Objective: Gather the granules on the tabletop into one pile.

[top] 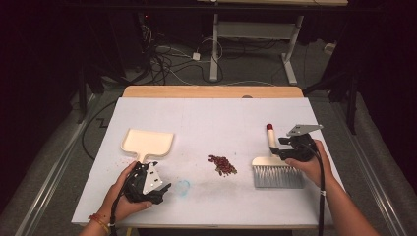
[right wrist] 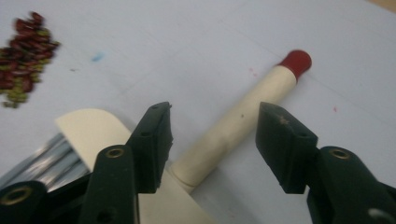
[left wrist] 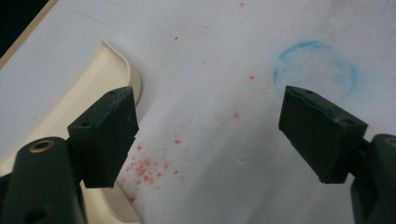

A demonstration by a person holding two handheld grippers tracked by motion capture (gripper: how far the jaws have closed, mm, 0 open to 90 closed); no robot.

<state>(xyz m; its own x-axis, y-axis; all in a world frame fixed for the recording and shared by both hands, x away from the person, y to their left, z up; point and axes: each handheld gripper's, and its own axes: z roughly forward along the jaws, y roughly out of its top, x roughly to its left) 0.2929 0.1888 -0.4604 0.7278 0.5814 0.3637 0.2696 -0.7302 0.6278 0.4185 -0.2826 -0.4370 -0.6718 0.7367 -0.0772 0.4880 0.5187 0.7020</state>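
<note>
- Right tool (right wrist: pixel 212 140): in the right gripper view the two black jaws stand partly apart on either side of the brush handle (right wrist: pixel 243 123), with a gap visible between each pad and the handle; nothing is gripped. In the high view the same tool (top: pixel 277 153) sits over the base of the handle, and the hand behind it hides the jaws' tips.
- Brush (top: pixel 275 169): lies flat on the tabletop (top: pixel 206 123) at the right, cream handle pointing away from the person and ending in a red cap (right wrist: pixel 296 61), grey bristles (top: pixel 278 177) toward the person. In the right gripper view the bristles are cut off at the lower left edge, and part of the cream head is covered by the left-hand jaw.
- Left tool (left wrist: pixel 210 135): the left gripper view shows its jaws wide apart and holding nothing, with bare white surface between them. In the high view it (top: pixel 147 184) rests near the front edge, jaws largely masked by its own body and grey plate.
- Dustpan (top: pixel 146 142): cream, lying at the left with its short handle toward the left tool; whether the jaw touches it cannot be told. In the left gripper view its rim (left wrist: pixel 119 60) passes behind one jaw and runs off the frame.
- Pile of red and green bits (top: pixel 222 165): between dustpan and brush, apart from both; single pieces are too small to identify.
- Faint marks: a blue ring (left wrist: pixel 317 70) and scattered red specks (left wrist: pixel 147 165) on the white surface.
</note>
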